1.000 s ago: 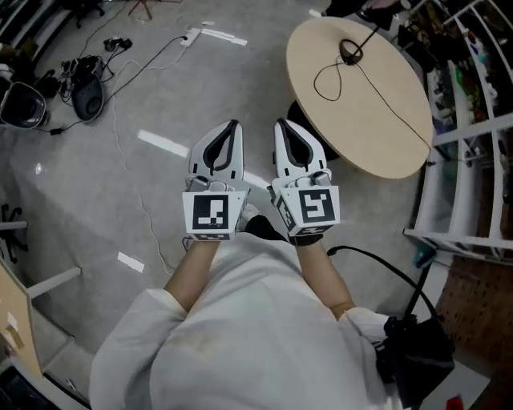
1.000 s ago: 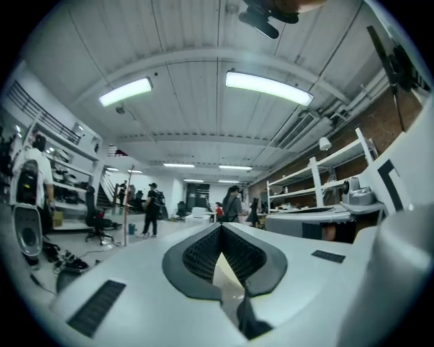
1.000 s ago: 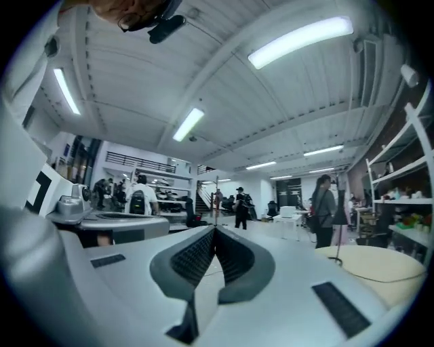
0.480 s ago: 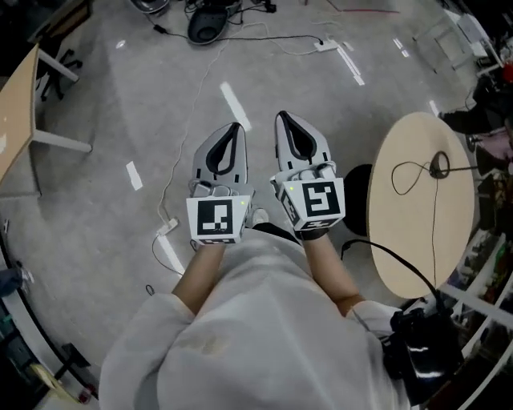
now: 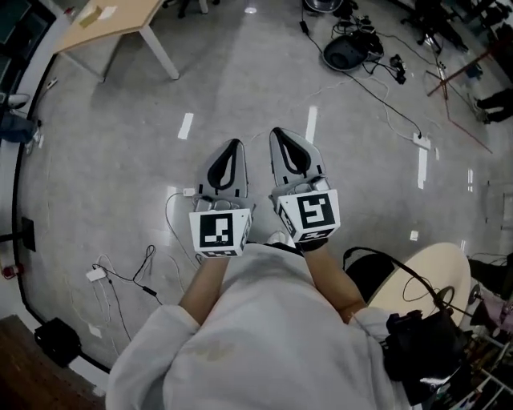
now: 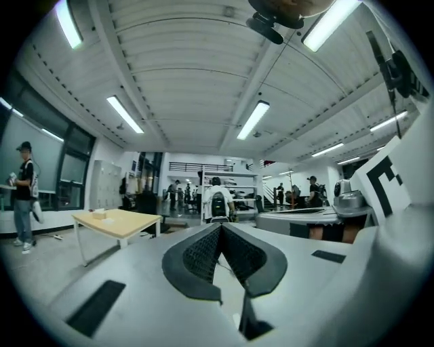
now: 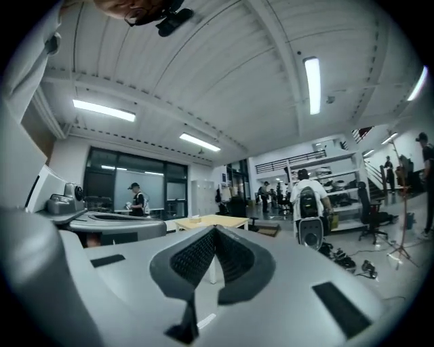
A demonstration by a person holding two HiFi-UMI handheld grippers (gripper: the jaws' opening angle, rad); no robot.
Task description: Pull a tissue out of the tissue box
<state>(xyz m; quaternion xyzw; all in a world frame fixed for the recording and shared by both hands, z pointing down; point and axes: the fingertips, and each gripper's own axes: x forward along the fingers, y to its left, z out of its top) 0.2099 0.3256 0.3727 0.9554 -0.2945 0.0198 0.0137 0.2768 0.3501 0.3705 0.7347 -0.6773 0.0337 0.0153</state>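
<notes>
**Head view.** The left gripper [image 5: 232, 146] and the right gripper [image 5: 277, 133] are held side by side, close together but apart, in front of the white-clad torso [image 5: 264, 336]. Both are pointed forward over the grey floor [image 5: 120, 160]. The marker cubes [image 5: 218, 231] are turned up towards the camera. A light wooden table [image 5: 132, 18] is seen at the upper left, well apart from both grippers. Part of a round table [image 5: 417, 276] is seen at the lower right. Cables [image 5: 377, 90] are strewn over the floor at the upper right, and more lie at the lower left.

**Left gripper view.** The jaws are seen together, tips meeting, with nothing between them. Beyond them stands the wooden table, left of centre, and a small pale box [image 6: 100, 213] rests on its top. It is too small to be identified with certainty as the tissue box. It is far from the jaws and untouched. A person with a backpack [image 6: 218, 203] is seen in the background, and a person in a cap [image 6: 24, 193] at the far left.

**Right gripper view.** The jaws are likewise closed on each other and hold nothing. The same wooden table is seen just above the jaw tips, in the distance. The small object on it cannot be made out clearly.
</notes>
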